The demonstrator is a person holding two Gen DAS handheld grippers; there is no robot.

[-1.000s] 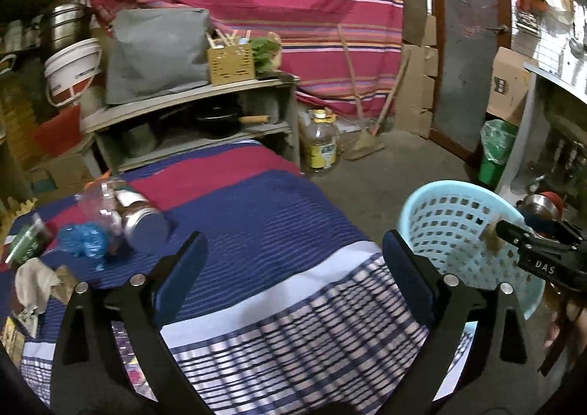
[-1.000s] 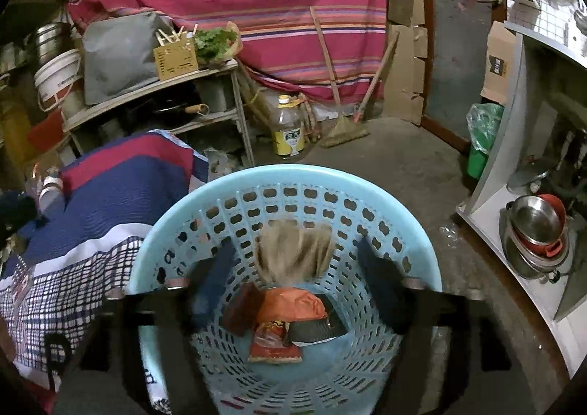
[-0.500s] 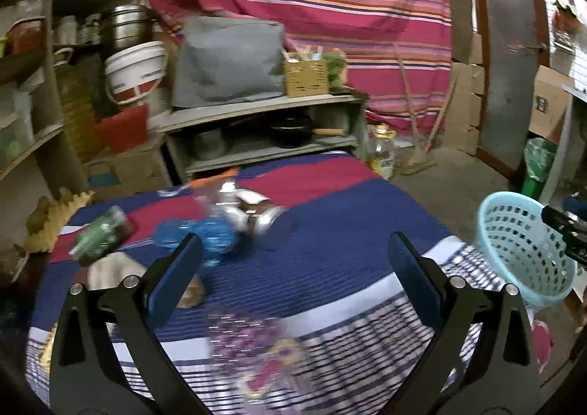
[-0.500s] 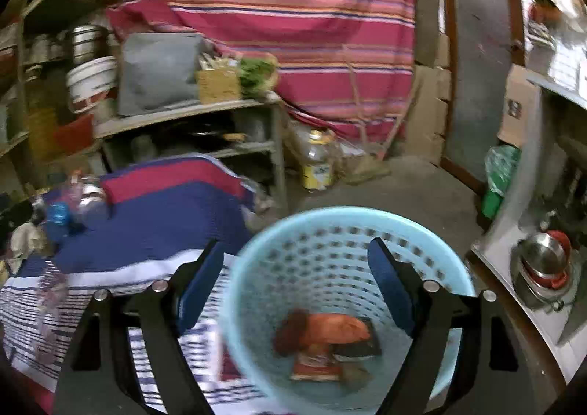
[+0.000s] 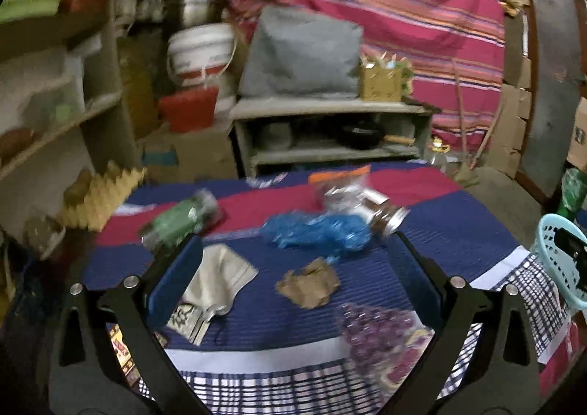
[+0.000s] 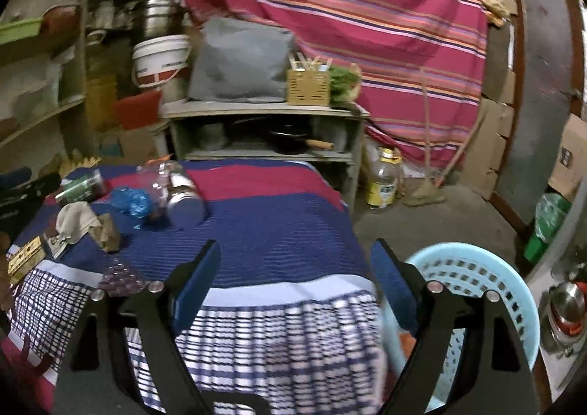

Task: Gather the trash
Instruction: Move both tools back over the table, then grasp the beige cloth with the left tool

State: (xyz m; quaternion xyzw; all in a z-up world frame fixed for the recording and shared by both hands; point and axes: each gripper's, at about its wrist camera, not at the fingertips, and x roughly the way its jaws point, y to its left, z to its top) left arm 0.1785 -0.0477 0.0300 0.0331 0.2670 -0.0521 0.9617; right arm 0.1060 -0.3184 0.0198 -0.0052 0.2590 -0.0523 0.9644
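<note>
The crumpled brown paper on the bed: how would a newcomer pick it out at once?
Start at the striped bedspread with its blue middle band. On that band a litter cluster lies; the crumpled brown paper sits just nearer the camera than the blue plastic bag, right of the beige cloth. It is the only tan, creased wad.

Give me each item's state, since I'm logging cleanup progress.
left gripper: open, empty
right gripper: open, empty
blue basket: upright beside the bed, orange wrapper inside
jar: lying on its side
green bottle: lying on its side
brown paper: crumpled on the blanket
</note>
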